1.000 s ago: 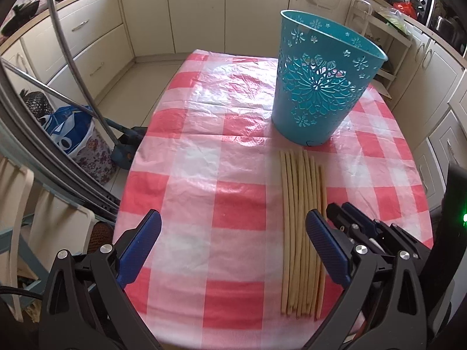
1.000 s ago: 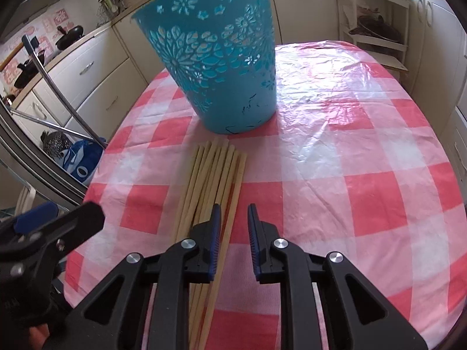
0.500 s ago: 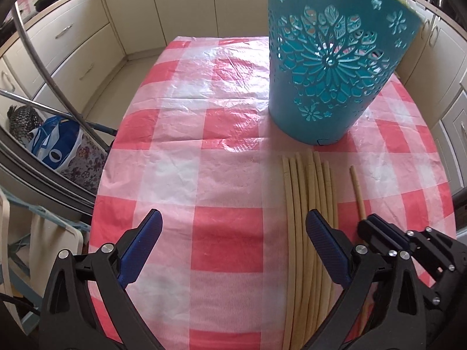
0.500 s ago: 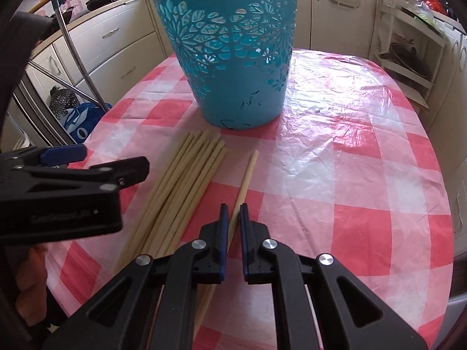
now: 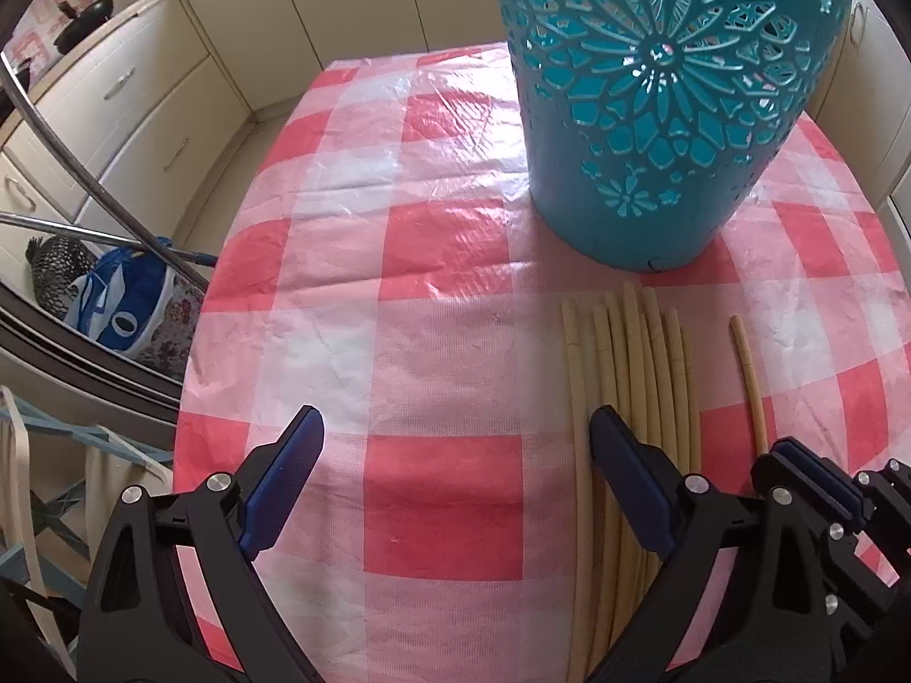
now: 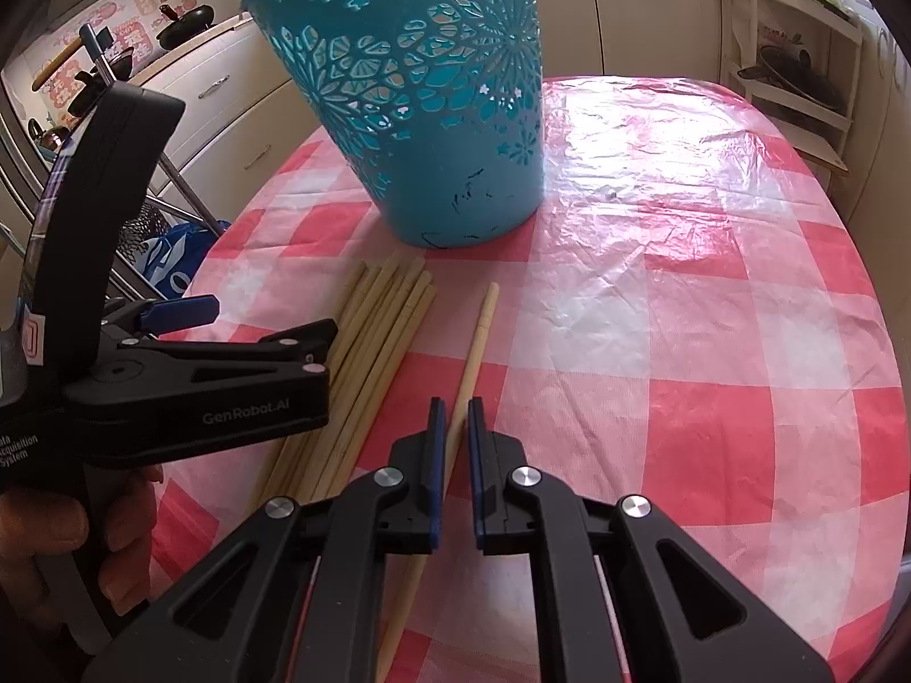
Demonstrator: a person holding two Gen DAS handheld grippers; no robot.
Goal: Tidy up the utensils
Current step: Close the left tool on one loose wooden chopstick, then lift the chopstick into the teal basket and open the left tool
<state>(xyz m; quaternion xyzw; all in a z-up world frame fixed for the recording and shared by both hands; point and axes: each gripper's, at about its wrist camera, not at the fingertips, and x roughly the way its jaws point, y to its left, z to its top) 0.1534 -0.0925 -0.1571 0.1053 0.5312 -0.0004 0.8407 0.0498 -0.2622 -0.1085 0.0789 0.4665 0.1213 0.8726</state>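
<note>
One slim wooden chopstick (image 6: 475, 341) slid off the bundle (image 6: 364, 353).

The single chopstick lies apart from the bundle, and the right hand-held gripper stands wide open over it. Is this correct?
Not quite: the right hand-held gripper is shut on the single chopstick, which does lie apart from the bundle. The right wrist view shows it.

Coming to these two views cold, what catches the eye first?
The tall teal cut-out basket dominates, standing on the red-and-white checked tablecloth. In front of it lies a bundle of bamboo chopsticks, with one single chopstick apart to their right, gripped by the right hand-held gripper. The left hand-held gripper hangs open beside the bundle.
</note>
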